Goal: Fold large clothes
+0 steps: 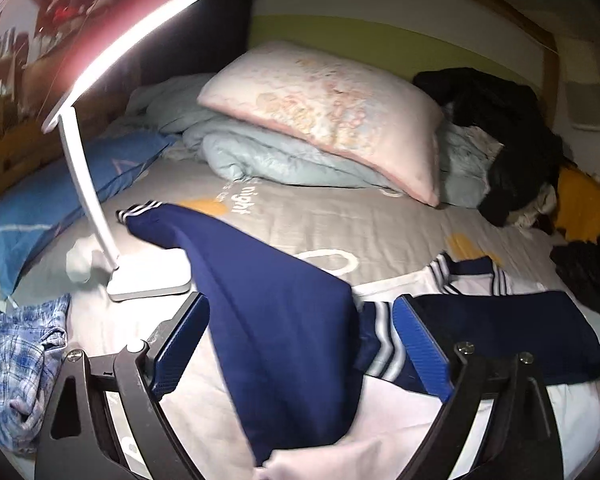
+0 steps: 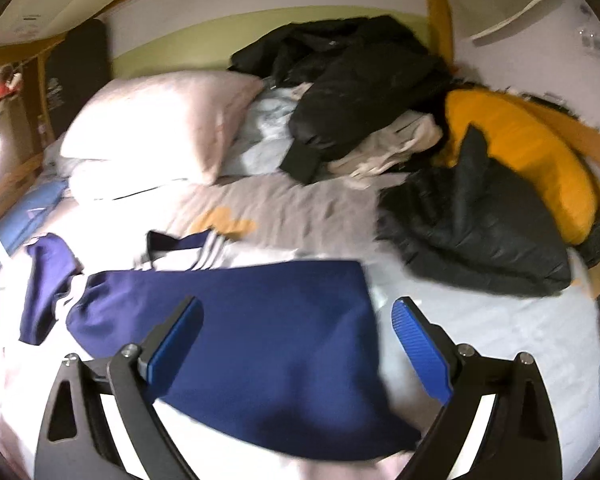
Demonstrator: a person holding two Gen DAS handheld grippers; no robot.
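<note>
A large white garment with navy sleeves and striped trim lies spread on the bed. In the left wrist view one navy sleeve (image 1: pixel 276 328) runs from its striped cuff (image 1: pixel 140 210) at the upper left down towards me. A second navy sleeve (image 1: pixel 500 332) lies folded across the white body (image 1: pixel 400 420), with the striped collar (image 1: pixel 472 274) beyond it. My left gripper (image 1: pixel 302 302) hovers open over the long sleeve, its blue pads clear of the cloth. In the right wrist view my right gripper (image 2: pixel 298 304) is open above the folded navy sleeve (image 2: pixel 260 340), with nothing gripped.
A lit white desk lamp (image 1: pixel 100 152) stands on the bed at the left, its base (image 1: pixel 152 276) close to the long sleeve. A pink pillow (image 1: pixel 328 112) lies on a pale blue duvet. A plaid garment (image 1: pixel 16 360), a black jacket (image 2: pixel 360 80), a dark puffer (image 2: pixel 472 232) and a yellow cushion (image 2: pixel 520 152) lie around.
</note>
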